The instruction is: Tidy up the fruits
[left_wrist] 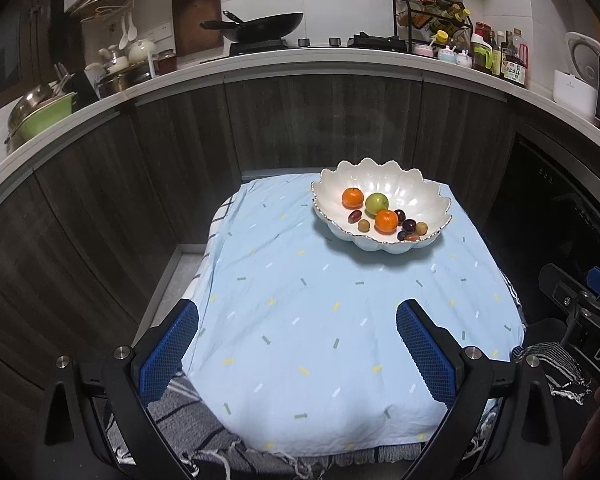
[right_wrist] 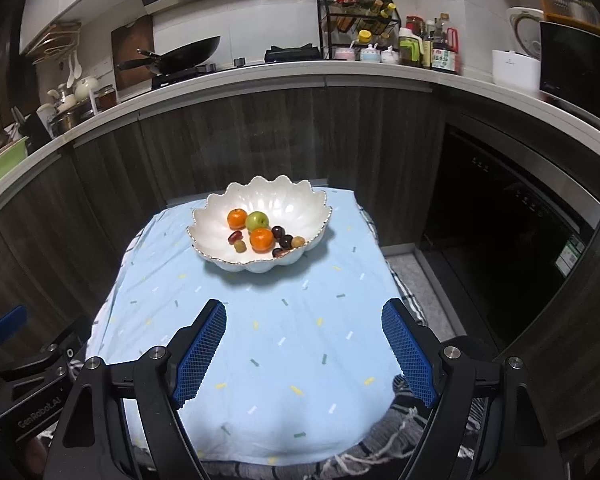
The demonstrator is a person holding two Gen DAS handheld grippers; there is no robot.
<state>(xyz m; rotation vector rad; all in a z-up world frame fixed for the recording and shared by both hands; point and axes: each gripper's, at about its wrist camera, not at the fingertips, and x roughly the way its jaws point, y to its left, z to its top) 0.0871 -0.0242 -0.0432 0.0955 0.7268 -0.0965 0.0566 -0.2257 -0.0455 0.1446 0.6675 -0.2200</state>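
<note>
Nearest, the left gripper (left_wrist: 298, 312) and right gripper (right_wrist: 304, 312) both hover with jaws spread wide, holding nothing, over a light blue cloth (left_wrist: 320, 320). Farther back, a white scalloped bowl (left_wrist: 416, 196) holds oranges (left_wrist: 386, 221), a green apple (left_wrist: 376, 203) and small dark fruits (left_wrist: 409, 225).

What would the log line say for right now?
left gripper: open, empty | right gripper: open, empty | fruits: all in white bowl | bowl: on blue cloth

A scalloped white bowl (right_wrist: 260, 216) sits on a pale blue cloth-covered surface (right_wrist: 260, 352), holding two oranges (right_wrist: 261, 239), a green apple (right_wrist: 257, 220) and several small dark and tan fruits. The right claw (right_wrist: 304, 316) hovers wide open, empty, above the cloth's near half, well short of the bowl.
</note>
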